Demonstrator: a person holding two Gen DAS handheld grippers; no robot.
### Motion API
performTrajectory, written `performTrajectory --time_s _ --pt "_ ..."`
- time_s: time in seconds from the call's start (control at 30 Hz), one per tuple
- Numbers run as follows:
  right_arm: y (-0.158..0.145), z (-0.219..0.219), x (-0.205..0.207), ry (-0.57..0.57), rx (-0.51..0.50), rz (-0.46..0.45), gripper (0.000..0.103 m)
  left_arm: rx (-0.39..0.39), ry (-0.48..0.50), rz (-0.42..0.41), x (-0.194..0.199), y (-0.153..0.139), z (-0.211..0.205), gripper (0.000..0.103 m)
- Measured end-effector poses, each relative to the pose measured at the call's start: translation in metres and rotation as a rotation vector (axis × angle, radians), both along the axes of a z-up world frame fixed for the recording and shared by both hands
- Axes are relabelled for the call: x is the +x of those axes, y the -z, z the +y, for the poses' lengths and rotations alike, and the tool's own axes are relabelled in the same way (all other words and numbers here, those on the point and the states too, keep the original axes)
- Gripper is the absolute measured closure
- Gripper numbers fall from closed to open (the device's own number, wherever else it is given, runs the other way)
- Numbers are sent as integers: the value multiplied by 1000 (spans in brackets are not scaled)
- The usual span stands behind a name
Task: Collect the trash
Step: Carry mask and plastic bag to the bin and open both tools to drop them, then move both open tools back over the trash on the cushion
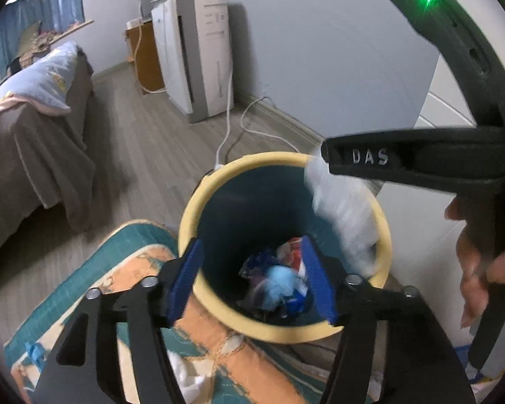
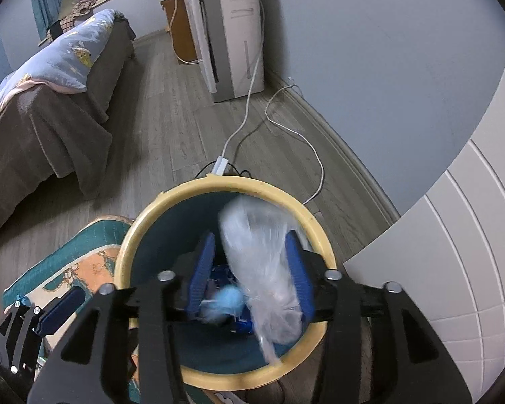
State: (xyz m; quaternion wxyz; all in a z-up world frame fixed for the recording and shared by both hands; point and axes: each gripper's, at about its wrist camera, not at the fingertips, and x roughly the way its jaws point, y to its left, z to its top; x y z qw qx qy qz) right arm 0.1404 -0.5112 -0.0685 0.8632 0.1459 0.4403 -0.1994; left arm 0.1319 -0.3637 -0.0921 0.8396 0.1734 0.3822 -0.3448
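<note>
Trash is collecting in a yellow-rimmed bin (image 1: 192,235), the landmark here. Left of the bin, on a patterned mat (image 1: 134,269), white scraps (image 1: 188,377) remain. Above the bin's mouth, the left tongs (image 1: 252,279) stand spread and empty over crumpled wrappers (image 1: 279,279) inside. The right tongs (image 2: 249,276) are spread too, a clear plastic bag (image 2: 262,262) blurring between them, probably dropping.

Grey wall (image 2: 370,50), wood floor (image 2: 171,118), draped bed (image 2: 50,107)

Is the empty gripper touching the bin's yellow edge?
Cannot tell. In the left wrist view the left gripper overlaps the bin's yellow rim, with no contact or gap shown plainly.
</note>
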Motion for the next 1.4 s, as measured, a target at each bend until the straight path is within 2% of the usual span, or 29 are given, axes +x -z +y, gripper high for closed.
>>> performTrajectory --time_s 0.07,0.13,0.2,0.47,0.7,0.97,1.13,1.27,1.4 --pt "-6 7 -1 -22 -7 -15 24 2 -13 -14 -3 -6 9 24" --pt "-12 15 -5 -41 2 -31 12 -1 -37 -30 -8 -14 23 17" --pt "-18 25 -9 -59 17 -41 7 -11 -66 -36 -12 -23 41 13" --pt "-50 80 -29 -111 -22 -60 6 -20 -192 -90 -29 -65 129 8" --pt "-58 142 -43 -173 -29 -47 6 10 -313 -129 -47 -86 207 6" --pt "-50 213 -50 -271 -34 9 6 -28 -482 -104 -54 -89 285 6" --pt "-44 245 -48 -307 -97 55 6 8 -524 -97 -56 -80 316 6" --pt "-38 262 -46 -329 -84 79 6 4 -580 -68 -52 -72 342 6" --pt "-32 272 -43 -335 -17 76 6 5 -591 -59 -50 -68 356 6"
